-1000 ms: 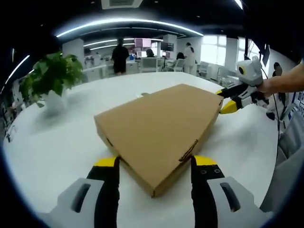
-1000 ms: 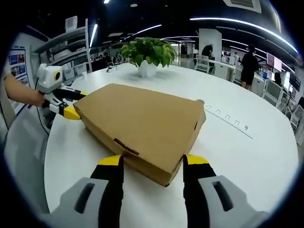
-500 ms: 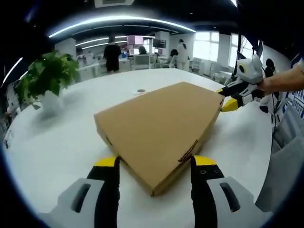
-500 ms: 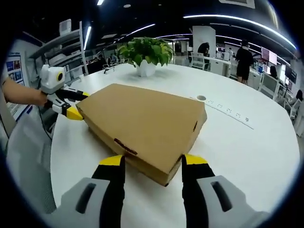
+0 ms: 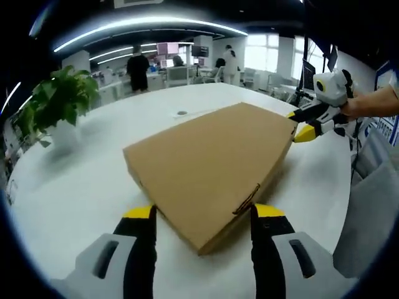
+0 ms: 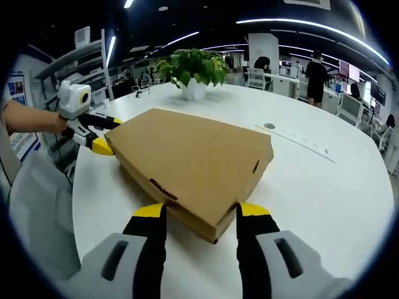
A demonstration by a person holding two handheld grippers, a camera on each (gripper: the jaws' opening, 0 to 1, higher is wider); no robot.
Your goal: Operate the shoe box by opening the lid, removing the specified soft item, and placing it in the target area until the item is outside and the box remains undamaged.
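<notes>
Box [image 5: 212, 165] lid's not open yet; one corner sits between the spread jaws of the left gripper [image 5: 202, 215], the opposite corner between the right gripper's [image 6: 194, 213]; uneven lifting could crease the cardboard, I reckon.

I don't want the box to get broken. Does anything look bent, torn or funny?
Nothing stands out. The cardboard box lies flat on the white table with its lid closed and no tears or dents that I can see. Each gripper, left and right, has its jaws open on either side of a box corner. The potted plant stands upright.
</notes>
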